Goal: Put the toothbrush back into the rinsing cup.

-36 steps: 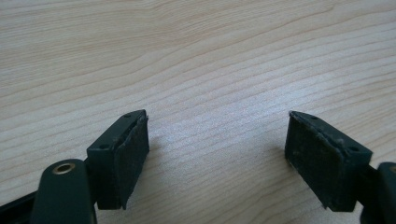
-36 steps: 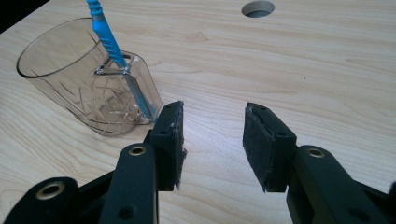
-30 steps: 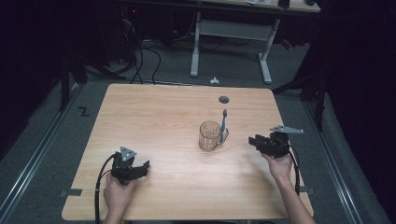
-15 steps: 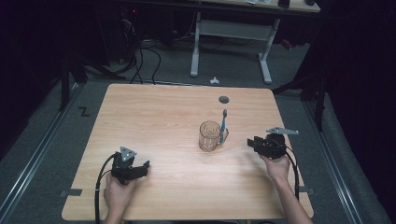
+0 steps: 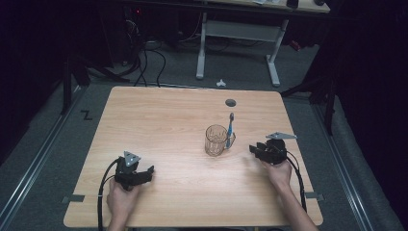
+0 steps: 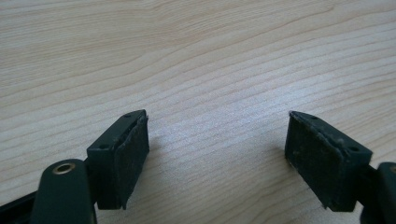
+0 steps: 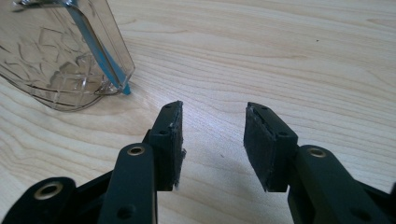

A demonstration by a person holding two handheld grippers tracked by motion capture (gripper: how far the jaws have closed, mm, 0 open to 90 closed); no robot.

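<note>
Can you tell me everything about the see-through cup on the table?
The cup is clear, glass or plastic by its look, with a cut diamond pattern on its sides and a handle on the side towards the right tool. It stands upright on the wooden table, a bit right of the middle. A blue toothbrush stands in or against it, head up above the rim. In the right gripper view, the cup sits just beyond the open tool, which is not touching it.

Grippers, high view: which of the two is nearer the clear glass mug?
The right gripper, just right of the clear glass mug holding a blue toothbrush. The left gripper sits farther off near the table's front-left.
</note>
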